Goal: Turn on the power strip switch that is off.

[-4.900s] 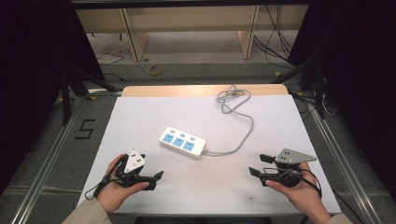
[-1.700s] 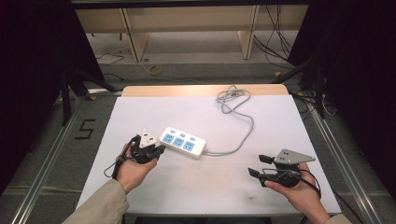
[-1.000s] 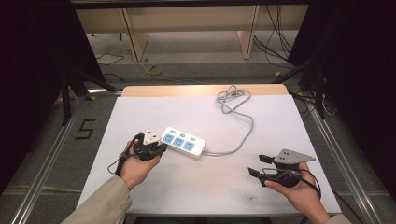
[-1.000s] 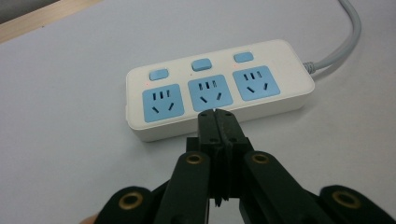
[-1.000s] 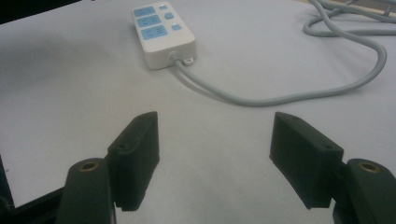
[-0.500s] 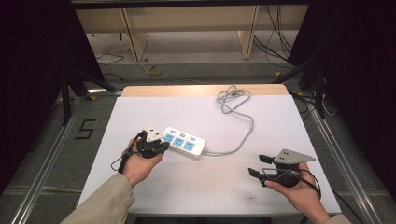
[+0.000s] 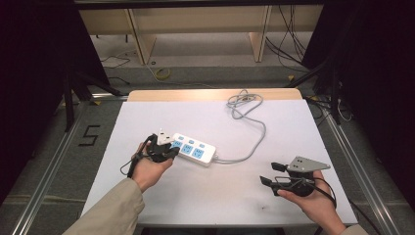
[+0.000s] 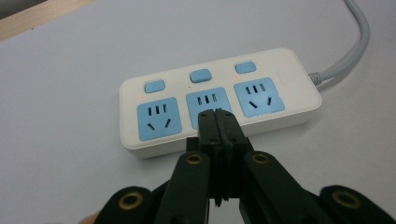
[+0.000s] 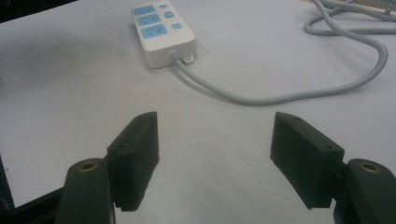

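Left tool [image 8: 216,114], tips together w/ nothing between, hovered at the power strip's [image 8: 219,100] middle socket; right tool [image 9: 215,158], tips apart, near the surface's [image 7: 161,196] right front corner.

A person's left forearm, in a beige sleeve [image 7: 110,210], reaches in from the table's near edge toward its left-centre, the left hand [image 7: 147,169] wrapped under the left gripper [image 7: 169,152]. In the left gripper view the left gripper [image 8: 217,122] has its black jaws pressed flat together, nothing between them, tips angled down. Near the table's near right corner, the right hand [image 7: 313,198] holds the right gripper [image 7: 270,174] low and level, jaws spread wide apart and empty.
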Tool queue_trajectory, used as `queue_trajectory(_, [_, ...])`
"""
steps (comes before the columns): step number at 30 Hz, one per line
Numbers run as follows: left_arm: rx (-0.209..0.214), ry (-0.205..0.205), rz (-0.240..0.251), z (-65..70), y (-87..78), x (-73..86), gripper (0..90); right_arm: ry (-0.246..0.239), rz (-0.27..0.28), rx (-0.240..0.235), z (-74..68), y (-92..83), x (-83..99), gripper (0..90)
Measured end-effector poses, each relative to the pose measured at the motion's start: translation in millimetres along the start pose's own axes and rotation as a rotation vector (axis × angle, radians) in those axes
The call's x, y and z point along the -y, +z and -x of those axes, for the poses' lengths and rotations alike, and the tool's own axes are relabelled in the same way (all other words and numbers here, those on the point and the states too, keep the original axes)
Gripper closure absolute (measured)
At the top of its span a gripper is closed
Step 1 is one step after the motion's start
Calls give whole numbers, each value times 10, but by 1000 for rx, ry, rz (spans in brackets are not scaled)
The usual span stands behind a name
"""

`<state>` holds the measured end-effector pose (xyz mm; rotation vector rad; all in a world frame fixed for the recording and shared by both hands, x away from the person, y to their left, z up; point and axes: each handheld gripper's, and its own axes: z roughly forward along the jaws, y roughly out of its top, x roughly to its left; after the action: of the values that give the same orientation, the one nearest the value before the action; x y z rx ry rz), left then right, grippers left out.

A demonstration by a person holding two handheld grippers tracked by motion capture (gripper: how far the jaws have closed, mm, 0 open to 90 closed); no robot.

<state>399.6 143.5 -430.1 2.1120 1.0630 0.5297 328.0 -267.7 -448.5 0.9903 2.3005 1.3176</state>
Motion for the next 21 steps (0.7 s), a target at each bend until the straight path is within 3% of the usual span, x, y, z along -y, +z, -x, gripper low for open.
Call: queue_trajectory(21, [-1, 12, -20, 2, 136, -111, 900, -1, 2, 1, 0, -1, 0, 327])
